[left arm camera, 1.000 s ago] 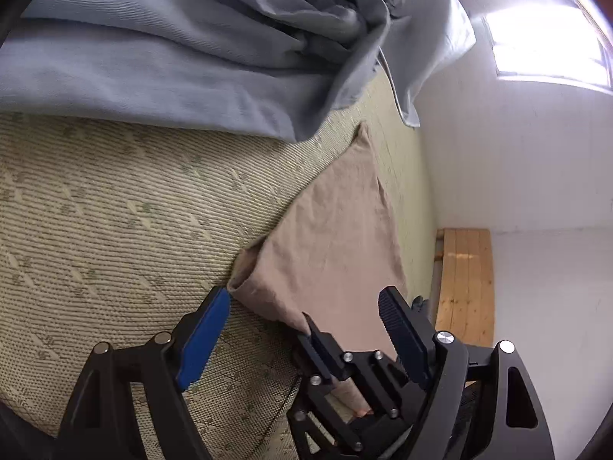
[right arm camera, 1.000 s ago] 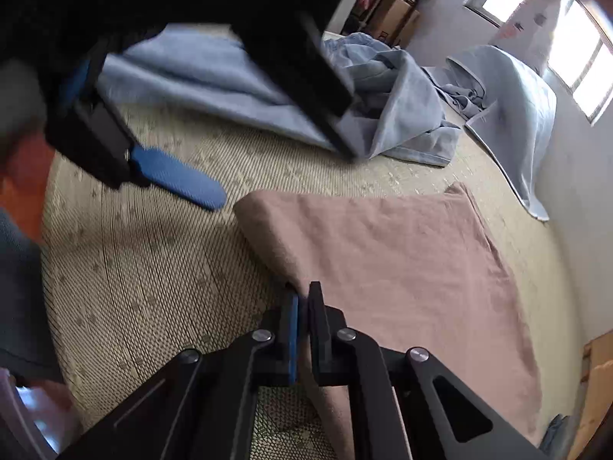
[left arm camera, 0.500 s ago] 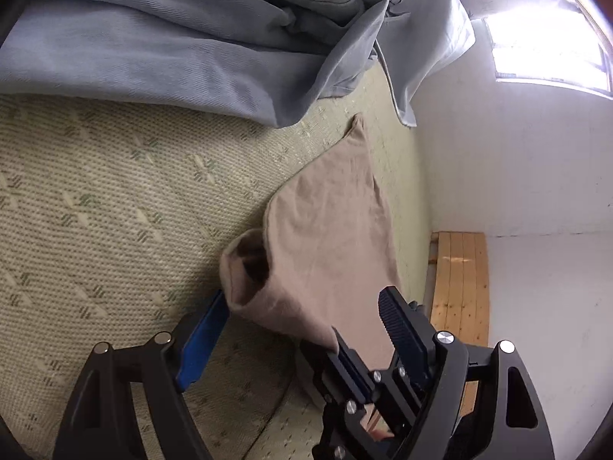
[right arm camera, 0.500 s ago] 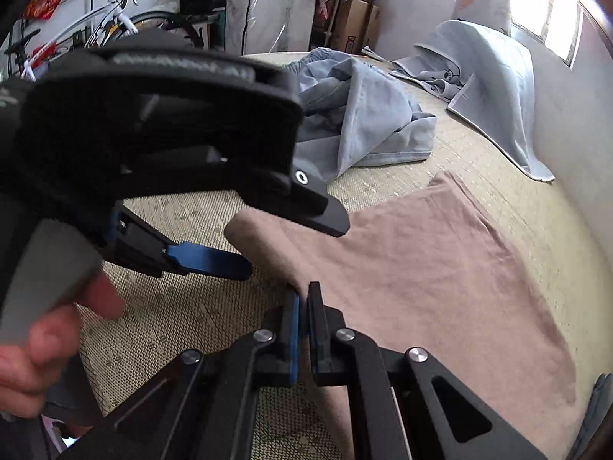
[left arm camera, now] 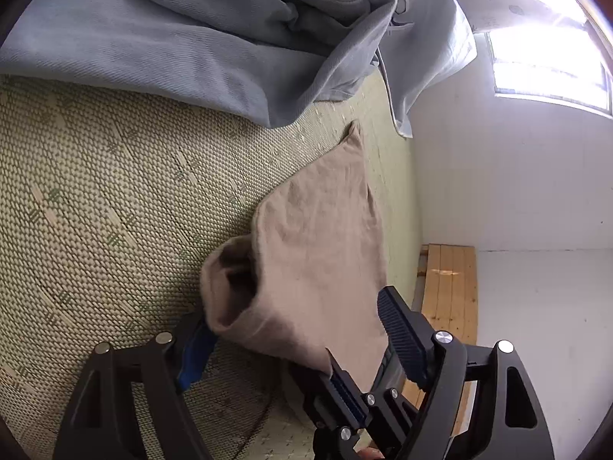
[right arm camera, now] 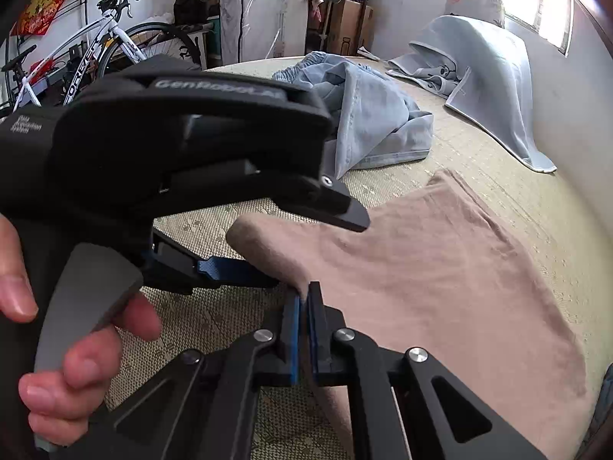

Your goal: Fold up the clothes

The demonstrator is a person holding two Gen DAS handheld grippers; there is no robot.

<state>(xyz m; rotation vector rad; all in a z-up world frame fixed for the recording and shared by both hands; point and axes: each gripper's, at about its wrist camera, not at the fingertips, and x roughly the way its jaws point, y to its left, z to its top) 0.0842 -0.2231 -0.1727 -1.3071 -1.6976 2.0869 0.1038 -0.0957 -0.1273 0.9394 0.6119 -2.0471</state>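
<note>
Nearest, in the right wrist view: right gripper (right arm camera: 303, 299), blue fingers (right arm camera: 294, 329) pressed together on the near edge of the tan garment (right arm camera: 440, 268), pinching a lifted fold of it. Just to the left, left gripper (right arm camera: 306, 253), held by a person's hand (right arm camera: 76, 345) on its grey trigger, one blue finger slid under the rolled corner of the garment, the black one above it. In the left wrist view, left gripper (left arm camera: 295, 341) with jaws closing, still wide apart, the raised tan corner between them: left blue finger (left arm camera: 195, 349) touching the underside of the roll, right finger (left arm camera: 402, 329) clear of the cloth. Tan garment (left arm camera: 322, 245) otherwise spread flat on the woven straw mat (left arm camera: 95, 199) covering the bed, far corner pointing toward the wall. Beyond, a crumpled blue-grey garment (left arm camera: 172, 30) heaped on the mat, near the tan one yet apart. Further right, a light blue blanket (right arm camera: 486, 76) draped against the wall under the window. Farthest back, a white bicycle (right arm camera: 95, 46) and a cardboard box (right arm camera: 348, 27). Beside the bed, low by the wall, a wooden slat board (left arm camera: 448, 295).
</note>
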